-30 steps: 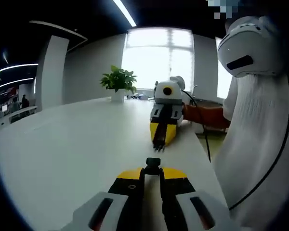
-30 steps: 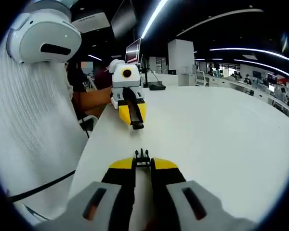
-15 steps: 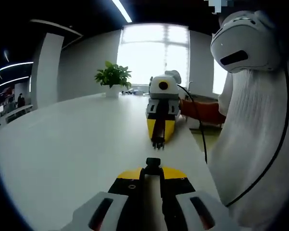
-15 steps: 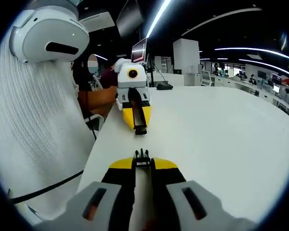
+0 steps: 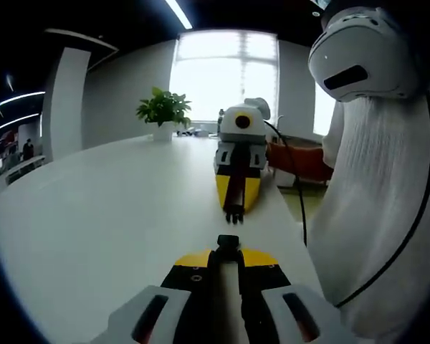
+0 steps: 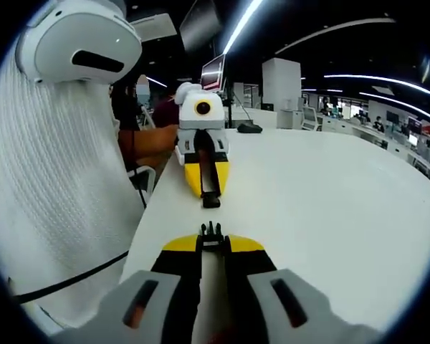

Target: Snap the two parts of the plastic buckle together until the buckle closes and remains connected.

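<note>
In the left gripper view, my left gripper [image 5: 227, 256] is shut on a black buckle socket [image 5: 228, 243] that sticks out past its yellow tips. Facing it across a short gap, the right gripper [image 5: 236, 202] holds the black pronged buckle part [image 5: 234, 213]. In the right gripper view, my right gripper [image 6: 212, 245] is shut on the pronged part [image 6: 212, 231]. The left gripper [image 6: 209, 188] points back at it with the socket [image 6: 211, 201] in its tips. The two parts line up nearly end to end, apart, above the white table [image 5: 107, 208].
A person in a white knitted sleeve [image 5: 376, 208] with a white headset [image 5: 358, 54] stands at the table's edge. A potted plant [image 5: 163, 113] is at the far end. An orange chair [image 5: 304, 163] and a monitor [image 6: 213, 73] lie beyond the table.
The two grippers have drawn closer, so each looks larger in the other's view. The gap between the buckle parts has shrunk. Both stay shut on their parts.
</note>
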`<act>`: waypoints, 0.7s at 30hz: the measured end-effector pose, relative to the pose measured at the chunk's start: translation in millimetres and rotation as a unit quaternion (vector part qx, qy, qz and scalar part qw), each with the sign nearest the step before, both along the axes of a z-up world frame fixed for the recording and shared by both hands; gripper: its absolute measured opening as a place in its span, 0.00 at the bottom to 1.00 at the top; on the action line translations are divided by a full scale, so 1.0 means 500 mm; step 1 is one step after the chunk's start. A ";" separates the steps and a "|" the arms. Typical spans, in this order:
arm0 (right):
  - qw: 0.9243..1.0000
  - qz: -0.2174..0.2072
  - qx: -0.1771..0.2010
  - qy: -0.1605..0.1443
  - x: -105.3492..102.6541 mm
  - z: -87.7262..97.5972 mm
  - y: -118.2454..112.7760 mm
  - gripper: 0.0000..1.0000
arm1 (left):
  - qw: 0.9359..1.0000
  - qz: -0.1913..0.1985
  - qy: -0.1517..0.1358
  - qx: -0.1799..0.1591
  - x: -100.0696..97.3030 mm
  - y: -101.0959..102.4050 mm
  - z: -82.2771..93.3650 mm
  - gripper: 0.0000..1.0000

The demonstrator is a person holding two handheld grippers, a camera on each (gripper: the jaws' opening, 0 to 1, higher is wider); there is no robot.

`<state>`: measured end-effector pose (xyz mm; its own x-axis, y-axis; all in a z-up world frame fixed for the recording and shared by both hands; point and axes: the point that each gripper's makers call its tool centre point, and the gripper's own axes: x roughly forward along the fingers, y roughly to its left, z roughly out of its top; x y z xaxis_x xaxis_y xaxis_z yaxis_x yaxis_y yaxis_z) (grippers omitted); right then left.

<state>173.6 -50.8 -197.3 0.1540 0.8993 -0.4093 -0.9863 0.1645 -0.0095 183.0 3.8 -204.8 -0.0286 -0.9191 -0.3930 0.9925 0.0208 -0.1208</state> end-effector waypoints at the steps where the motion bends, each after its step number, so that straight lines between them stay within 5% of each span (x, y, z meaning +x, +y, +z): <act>1: 1.000 0.000 0.000 -0.001 -0.001 0.000 0.001 0.13 | 1.000 0.000 -0.001 0.000 -0.001 -0.001 0.000 0.12; 21: 1.000 -0.012 -0.012 -0.015 0.001 -0.007 0.015 0.13 | 1.000 -0.009 -0.006 -0.001 -0.013 -0.016 -0.002 0.12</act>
